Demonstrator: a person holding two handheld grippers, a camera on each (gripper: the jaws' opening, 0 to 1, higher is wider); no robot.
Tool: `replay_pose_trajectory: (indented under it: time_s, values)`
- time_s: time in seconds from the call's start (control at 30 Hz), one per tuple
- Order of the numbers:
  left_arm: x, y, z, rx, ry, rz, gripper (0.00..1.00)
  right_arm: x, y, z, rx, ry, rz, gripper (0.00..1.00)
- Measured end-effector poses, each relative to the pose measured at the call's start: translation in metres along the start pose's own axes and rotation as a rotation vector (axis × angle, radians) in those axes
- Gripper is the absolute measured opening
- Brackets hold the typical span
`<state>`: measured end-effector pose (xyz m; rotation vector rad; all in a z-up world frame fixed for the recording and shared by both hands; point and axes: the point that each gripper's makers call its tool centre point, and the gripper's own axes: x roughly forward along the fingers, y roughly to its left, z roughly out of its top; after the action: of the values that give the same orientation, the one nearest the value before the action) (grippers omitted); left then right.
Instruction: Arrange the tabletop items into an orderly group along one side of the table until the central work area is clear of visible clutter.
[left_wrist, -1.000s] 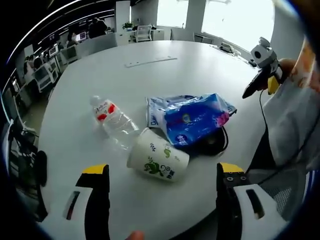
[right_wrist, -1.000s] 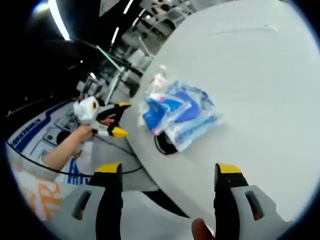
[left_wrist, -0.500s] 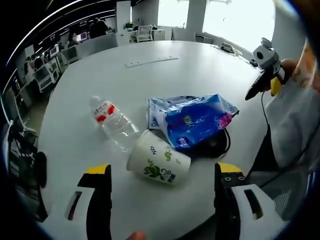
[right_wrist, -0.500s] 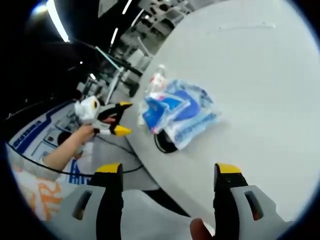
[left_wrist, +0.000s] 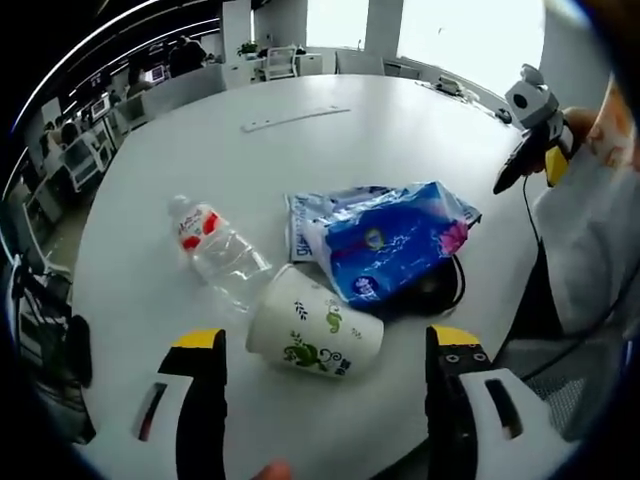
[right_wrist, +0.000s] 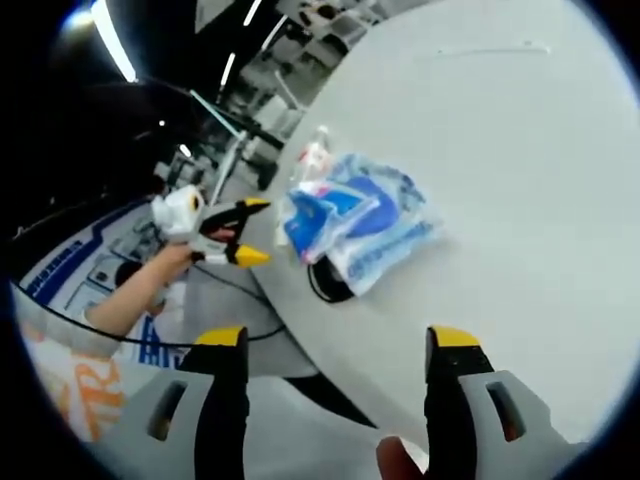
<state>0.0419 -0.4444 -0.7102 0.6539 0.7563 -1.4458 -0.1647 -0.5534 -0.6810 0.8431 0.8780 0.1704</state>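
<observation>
A white paper cup (left_wrist: 312, 336) with green print lies on its side near the round white table's (left_wrist: 350, 150) front edge. Beside it lies a clear water bottle (left_wrist: 218, 252) with a red label. A blue and white plastic packet (left_wrist: 385, 238) rests partly over a black round object (left_wrist: 432, 290). My left gripper (left_wrist: 325, 365) hovers open just short of the cup. The packet (right_wrist: 360, 225) and bottle (right_wrist: 315, 158) show again in the right gripper view, where my right gripper (right_wrist: 335, 345) is open over the table edge. The left gripper (right_wrist: 225, 230) appears there, held by a hand.
A thin white strip (left_wrist: 295, 118) lies on the far part of the table. Office desks and chairs (left_wrist: 90, 130) stand beyond the table's left side. A person's sleeve (left_wrist: 590, 240) and the right gripper (left_wrist: 535, 130) are at the right edge.
The left gripper view has shifted slightly closer to the cup. The items on the table have not moved. Both grippers stay open.
</observation>
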Motion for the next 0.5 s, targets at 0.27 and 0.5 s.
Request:
replay_pose_trajectory:
  time_s: [0.27,0.5]
  values:
    - [0.007,-0.001,-0.004,0.014,0.018,0.000,0.80,0.000,0.001,-0.002,0.008,0.007,0.007,0.69]
    - [0.014,0.011,-0.014,0.043,0.035,0.049,0.69,0.000,0.000,-0.002,0.013,0.008,0.013,0.67]
